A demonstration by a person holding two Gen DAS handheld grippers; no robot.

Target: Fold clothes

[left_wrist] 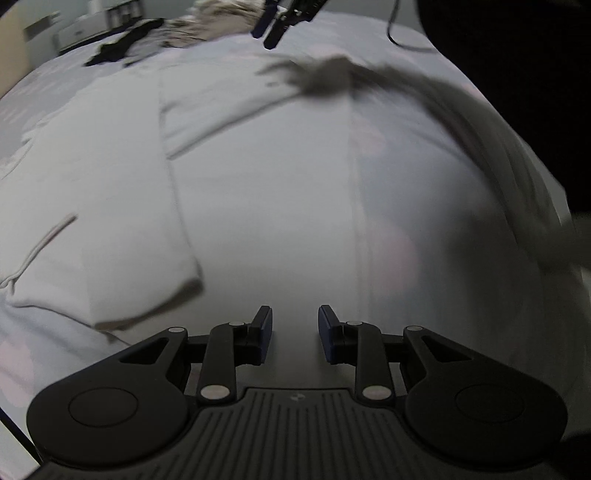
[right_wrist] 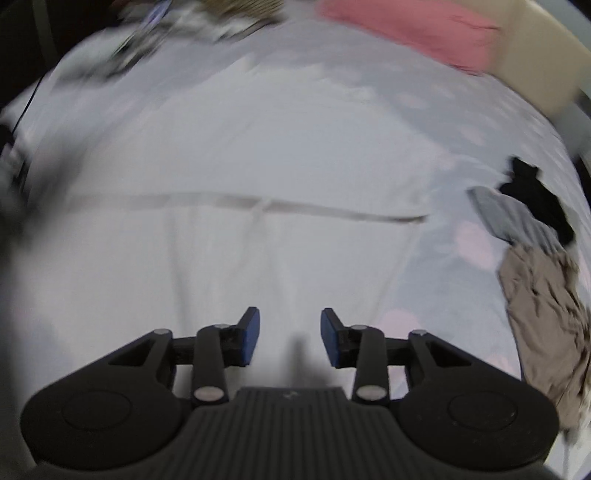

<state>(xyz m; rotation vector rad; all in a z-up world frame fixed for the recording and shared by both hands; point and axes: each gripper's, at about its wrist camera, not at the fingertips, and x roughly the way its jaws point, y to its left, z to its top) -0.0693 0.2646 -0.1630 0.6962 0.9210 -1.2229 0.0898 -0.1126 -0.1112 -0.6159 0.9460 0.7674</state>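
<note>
You are not seeing any readable text, label, brand name or number in either wrist view. A tiny pale mark is sitting on the ribbed black body of the left gripper, and a similar one on the right gripper, but both are showing too small and blurred to read.

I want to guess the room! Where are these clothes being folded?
Probably a bedroom: a white garment lies spread on a bed sheet, with a pink pillow and a pile of clothes nearby.
</note>
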